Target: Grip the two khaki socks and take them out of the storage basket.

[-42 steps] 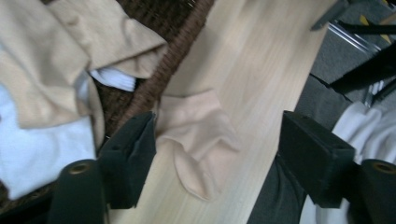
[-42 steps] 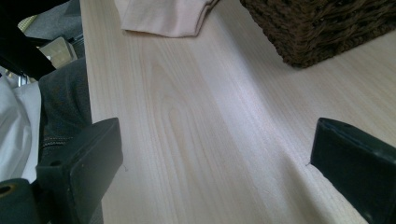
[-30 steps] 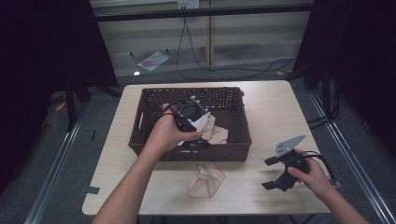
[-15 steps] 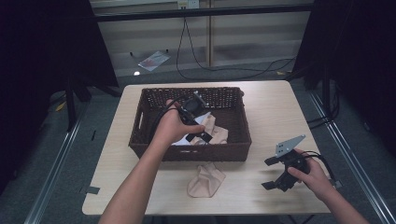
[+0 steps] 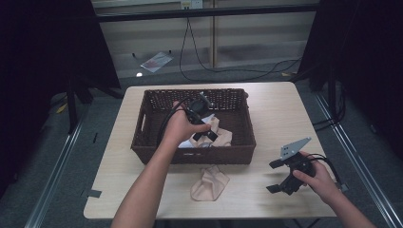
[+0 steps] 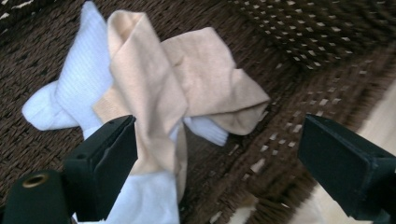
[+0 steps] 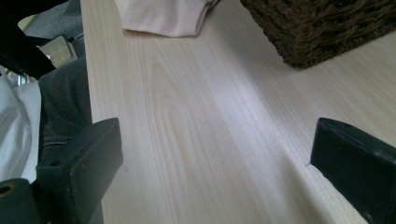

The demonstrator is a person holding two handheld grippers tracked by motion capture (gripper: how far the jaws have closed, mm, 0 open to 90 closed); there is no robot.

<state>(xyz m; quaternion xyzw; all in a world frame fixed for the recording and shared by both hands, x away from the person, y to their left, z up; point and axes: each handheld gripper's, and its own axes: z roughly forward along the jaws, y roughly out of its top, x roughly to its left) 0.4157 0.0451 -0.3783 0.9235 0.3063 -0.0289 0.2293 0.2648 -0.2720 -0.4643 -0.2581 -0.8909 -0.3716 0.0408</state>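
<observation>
A dark wicker basket (image 5: 142, 128) stands mid-table with a beige sock (image 6: 187, 79) lying across a white sock (image 6: 74, 88) on its floor. My left gripper (image 5: 205, 135) is inside the basket, open, its jaws spread just above the two socks (image 6: 219, 177), holding nothing. Another beige sock (image 5: 209, 183) lies crumpled on the table in front of the basket. Far to its right, my right gripper (image 5: 273, 176) rests low over the table, open and empty. Its jaws (image 7: 215, 172) point toward that loose sock (image 7: 163, 16) and the basket's corner (image 7: 317, 28).
The light wooden table (image 5: 275, 114) has bare surface right of the basket and around the right gripper. Its front edge (image 7: 91, 93) runs close beside the right gripper's left jaw. Cables and a paper scrap (image 5: 156, 61) lie on the floor behind the table.
The left hand and its gripper have shifted slightly right and farther in over the socks in the basket. The right gripper and the loose sock have stayed put.
</observation>
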